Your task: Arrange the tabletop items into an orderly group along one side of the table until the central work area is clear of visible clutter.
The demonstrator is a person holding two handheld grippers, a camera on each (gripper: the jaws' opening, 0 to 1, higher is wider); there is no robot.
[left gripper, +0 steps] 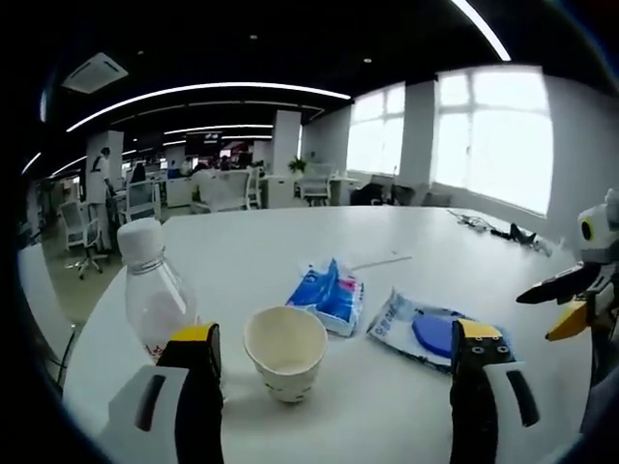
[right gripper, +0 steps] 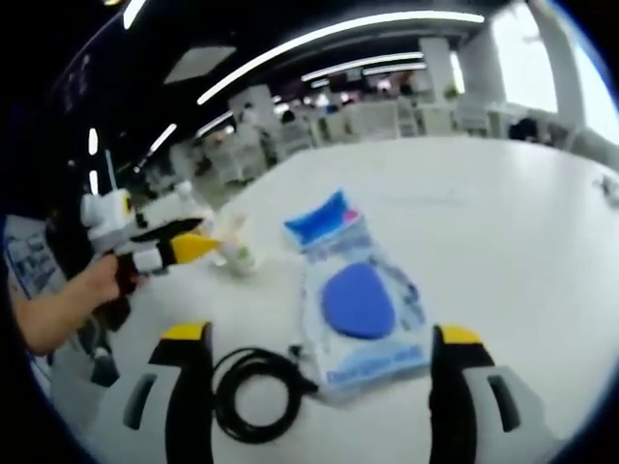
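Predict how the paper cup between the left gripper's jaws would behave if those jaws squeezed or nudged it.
The paper cup looks empty and thin-walled, so it is probably light and may crush under a firm squeeze. It narrows toward its base, so a sideways nudge could tip it and let it roll.

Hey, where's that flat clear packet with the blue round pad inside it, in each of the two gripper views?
Left gripper view: the flat packet lies right of centre on the white table, just above the left gripper's right-hand jaw.
Right gripper view: the flat packet lies at centre, between the right gripper's jaws, right of the black cable coil.
Shared landmark: the blue tissue pack, beside the packet in both views.
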